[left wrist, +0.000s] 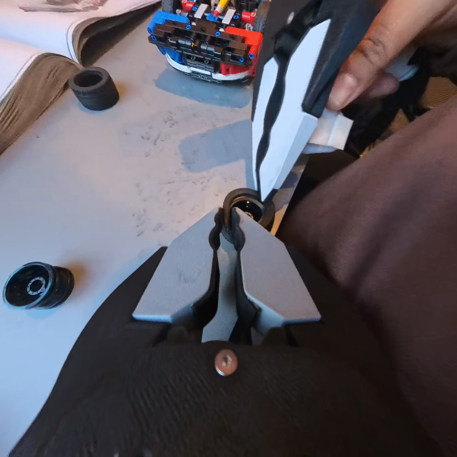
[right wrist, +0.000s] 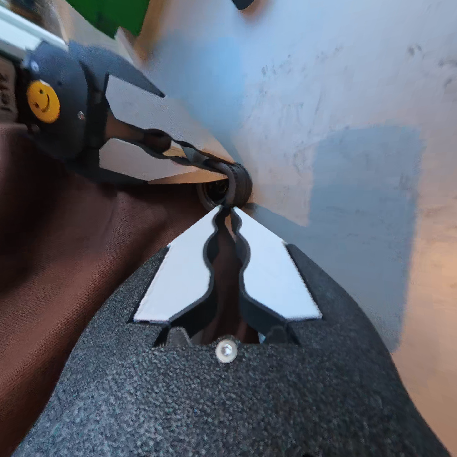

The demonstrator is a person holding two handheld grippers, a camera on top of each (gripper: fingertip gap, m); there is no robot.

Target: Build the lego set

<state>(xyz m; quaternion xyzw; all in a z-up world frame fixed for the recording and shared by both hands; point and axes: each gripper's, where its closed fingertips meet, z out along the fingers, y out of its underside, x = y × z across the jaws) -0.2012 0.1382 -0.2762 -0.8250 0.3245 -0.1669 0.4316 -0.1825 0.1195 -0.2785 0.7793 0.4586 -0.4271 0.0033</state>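
Observation:
A black rubber tyre (left wrist: pixel 270 213) with a black wheel rim (left wrist: pixel 250 207) inside it is held at the table's near edge. My left gripper (left wrist: pixel 227 213) is shut on the tyre's near wall. My right gripper (left wrist: pixel 264 197) comes down from the upper right and is shut on the tyre's far wall. In the right wrist view the tyre (right wrist: pixel 241 183) sits just beyond my right gripper (right wrist: pixel 226 209), and the left gripper (right wrist: pixel 222 168) reaches in from the left. The partly built blue, red and black lego car (left wrist: pixel 205 42) stands at the back.
A loose black tyre (left wrist: pixel 94 89) stands at the back left. A black wheel rim (left wrist: pixel 37 284) lies on its side at the near left. An open instruction booklet (left wrist: pixel 37 49) lies at the far left. The grey table (left wrist: pixel 111 173) has scuff marks. Brown clothing (left wrist: pixel 371 222) fills the right. Left and right tips are no more than a few centimetres apart.

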